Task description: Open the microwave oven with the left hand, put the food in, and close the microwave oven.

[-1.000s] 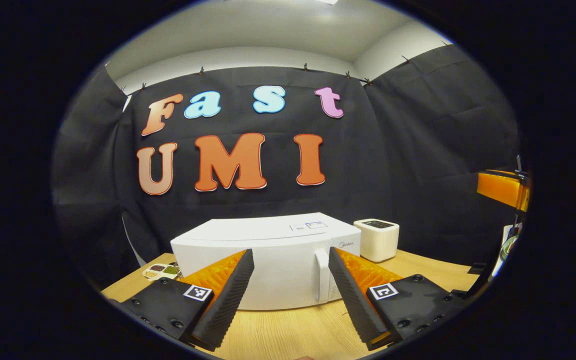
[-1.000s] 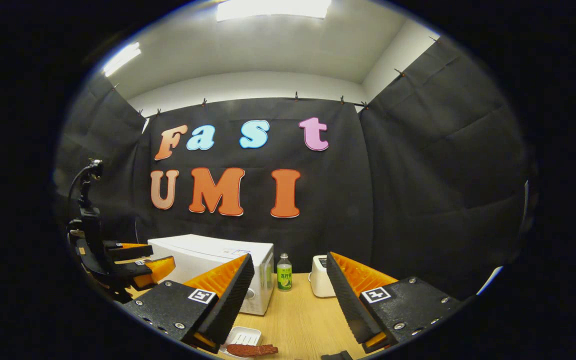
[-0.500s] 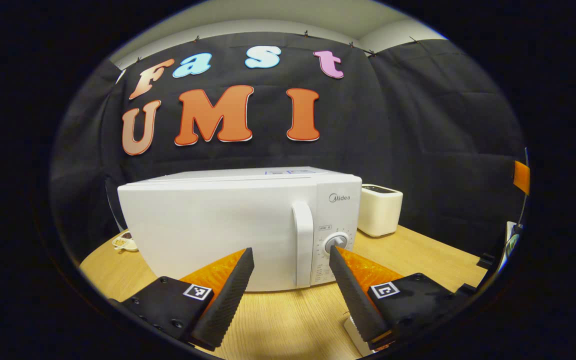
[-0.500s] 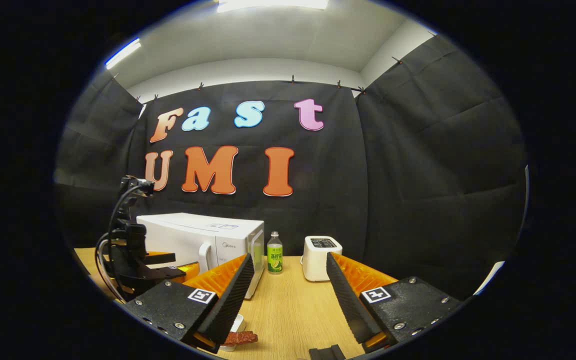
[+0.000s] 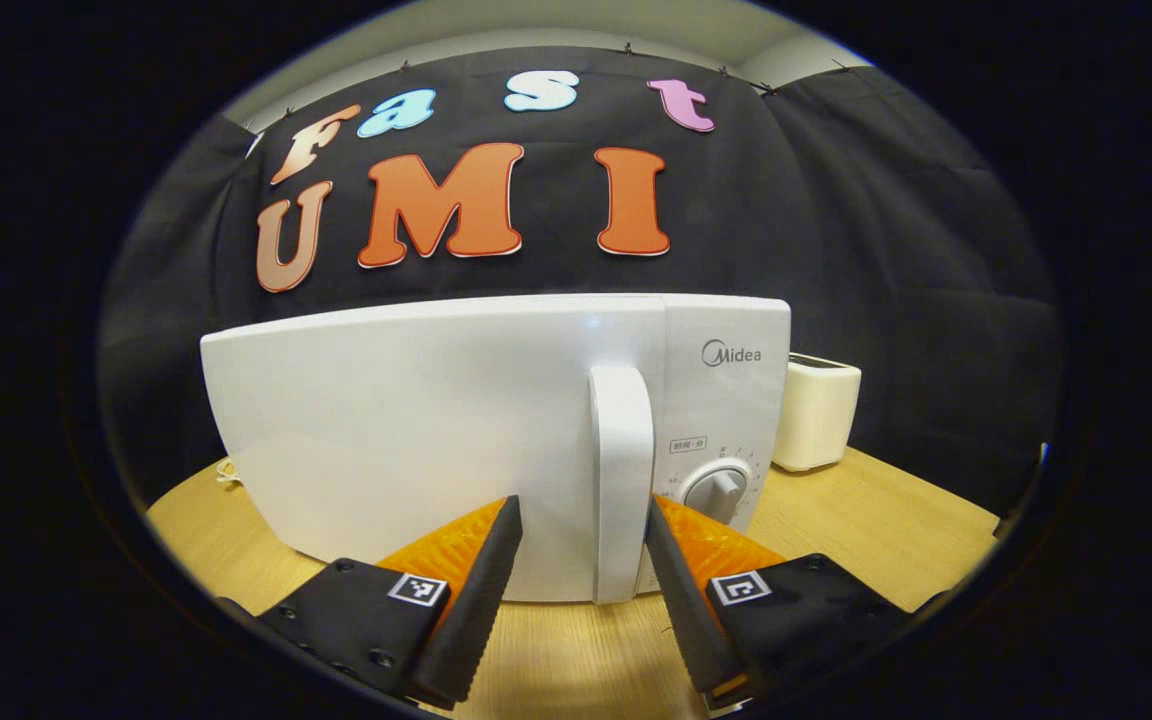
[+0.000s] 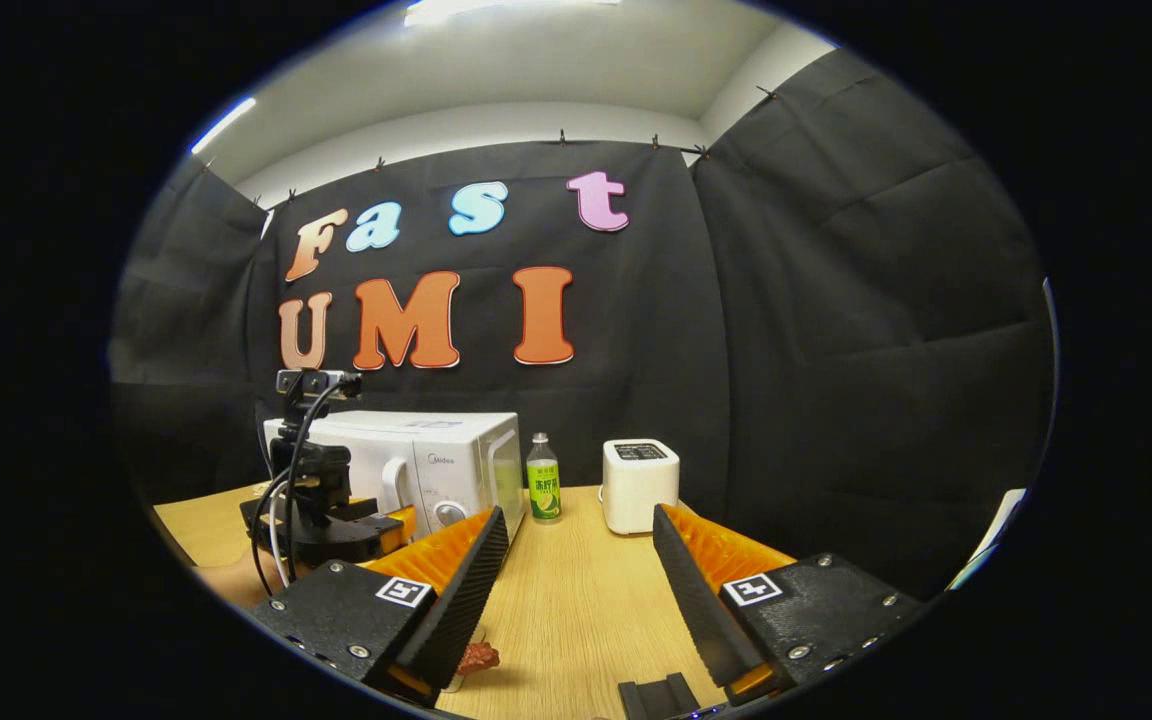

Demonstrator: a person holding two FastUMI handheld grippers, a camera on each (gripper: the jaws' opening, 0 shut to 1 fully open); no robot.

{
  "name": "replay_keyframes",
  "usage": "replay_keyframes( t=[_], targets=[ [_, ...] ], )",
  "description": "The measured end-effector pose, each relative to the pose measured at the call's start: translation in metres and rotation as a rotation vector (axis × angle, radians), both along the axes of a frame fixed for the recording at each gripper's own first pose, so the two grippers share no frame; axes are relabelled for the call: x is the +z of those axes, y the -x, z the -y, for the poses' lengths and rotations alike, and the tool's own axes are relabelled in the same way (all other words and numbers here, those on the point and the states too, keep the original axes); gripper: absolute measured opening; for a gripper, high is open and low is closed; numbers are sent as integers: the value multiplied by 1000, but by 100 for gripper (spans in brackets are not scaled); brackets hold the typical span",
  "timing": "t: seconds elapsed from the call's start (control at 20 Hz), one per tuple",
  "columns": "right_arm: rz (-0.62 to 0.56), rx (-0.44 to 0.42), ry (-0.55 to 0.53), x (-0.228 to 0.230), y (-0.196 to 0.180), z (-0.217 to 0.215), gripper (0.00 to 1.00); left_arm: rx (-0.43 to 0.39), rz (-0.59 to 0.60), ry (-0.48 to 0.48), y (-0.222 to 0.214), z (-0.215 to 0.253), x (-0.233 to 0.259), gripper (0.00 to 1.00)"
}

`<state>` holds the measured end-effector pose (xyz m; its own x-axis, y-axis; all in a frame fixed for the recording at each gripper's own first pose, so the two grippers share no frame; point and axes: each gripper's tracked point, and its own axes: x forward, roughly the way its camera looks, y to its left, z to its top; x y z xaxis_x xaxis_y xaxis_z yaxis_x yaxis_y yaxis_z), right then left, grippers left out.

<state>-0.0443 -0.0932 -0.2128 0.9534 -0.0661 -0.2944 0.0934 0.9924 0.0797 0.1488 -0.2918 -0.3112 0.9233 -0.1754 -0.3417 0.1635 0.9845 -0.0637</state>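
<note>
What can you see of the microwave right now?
The microwave is a white, glossy box standing upright on the wooden table, door shut. A vertical white handle runs down the door's right edge; beside it the control panel carries a round knob. The open left gripper straddles the handle's lower end without touching it. A white toaster stands to its right.

I have brought the left gripper (image 5: 576, 525) in close to the microwave oven (image 5: 416, 430); its door handle (image 5: 622, 480) now stands between my spread fingers. The right gripper (image 6: 576, 535) has swung left, bringing the food (image 6: 477, 657) to its lower edge.
</note>
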Motion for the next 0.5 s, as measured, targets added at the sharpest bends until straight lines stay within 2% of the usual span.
replay_keyframes(
  t=[0.05,0.15,0.2,0.25,0.35,0.4,0.5],
  targets=[
    [-8,-3,4,-4,1,1,90,15,-16,1,-1,0,-4,79],
    [-18,-5,8,-8,3,1,90,27,-10,-20,-4,3,-5,68],
    [-21,-5,5,-10,3,1,90,27,-5,-11,-3,9,-4,71],
    [-27,-7,2,-11,3,1,90,8,-7,9,-4,18,-5,55],
    [-35,-7,-4,-14,5,0,90,23,-1,-3,-1,16,-5,32],
    [-34,-7,-2,-15,6,1,90,27,4,4,-3,14,-5,32],
    [-36,-12,3,-16,8,1,90,19,8,15,-3,15,-4,22]
  ],
)
